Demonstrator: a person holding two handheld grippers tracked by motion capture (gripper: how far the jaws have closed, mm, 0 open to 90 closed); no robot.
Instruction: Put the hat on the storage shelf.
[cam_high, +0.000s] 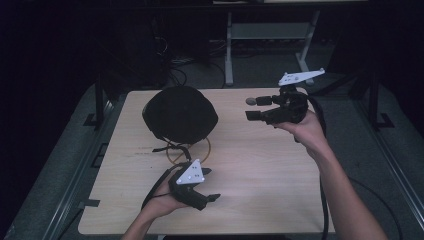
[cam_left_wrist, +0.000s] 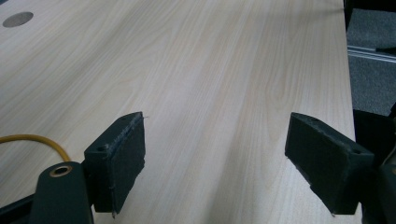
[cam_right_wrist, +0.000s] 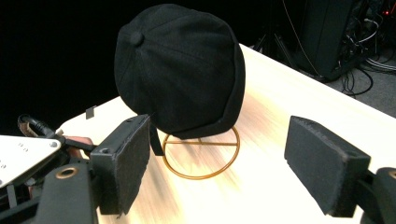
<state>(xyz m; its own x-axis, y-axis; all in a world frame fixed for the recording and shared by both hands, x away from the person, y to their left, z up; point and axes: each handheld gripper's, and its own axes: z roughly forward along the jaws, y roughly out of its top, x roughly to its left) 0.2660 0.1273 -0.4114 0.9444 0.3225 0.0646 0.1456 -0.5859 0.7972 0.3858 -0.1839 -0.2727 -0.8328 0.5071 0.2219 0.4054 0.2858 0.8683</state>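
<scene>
1. Your left hand-held gripper (cam_high: 206, 186) hovers at the near edge of the worktop (cam_high: 260, 175), left of the middle, with its jaws spread wide and nothing between them. In the left gripper view its pads (cam_left_wrist: 128, 154) frame bare wood, and a yellow ring (cam_left_wrist: 42, 140) curves in at the left.
2. Just beyond it, the same ring (cam_high: 206, 150) lies on the worktop as the foot of a wire stand. In the right gripper view it shows as a round hoop (cam_right_wrist: 205, 173) with a bar across it.
3. The cap (cam_high: 180, 114) sits on that stand, on the far left part of the worktop. It is black, with a button (cam_right_wrist: 135, 38) on its crown and a strap hanging down below it.
4. Your right hand-held gripper (cam_high: 256, 108) is held up over the far right part, well apart from the cap and pointing left toward it. Its jaws are spread and empty.
5. A small grey disc (cam_high: 251, 101) is set into the worktop near the far edge, just beside the right hand-held gripper.
</scene>
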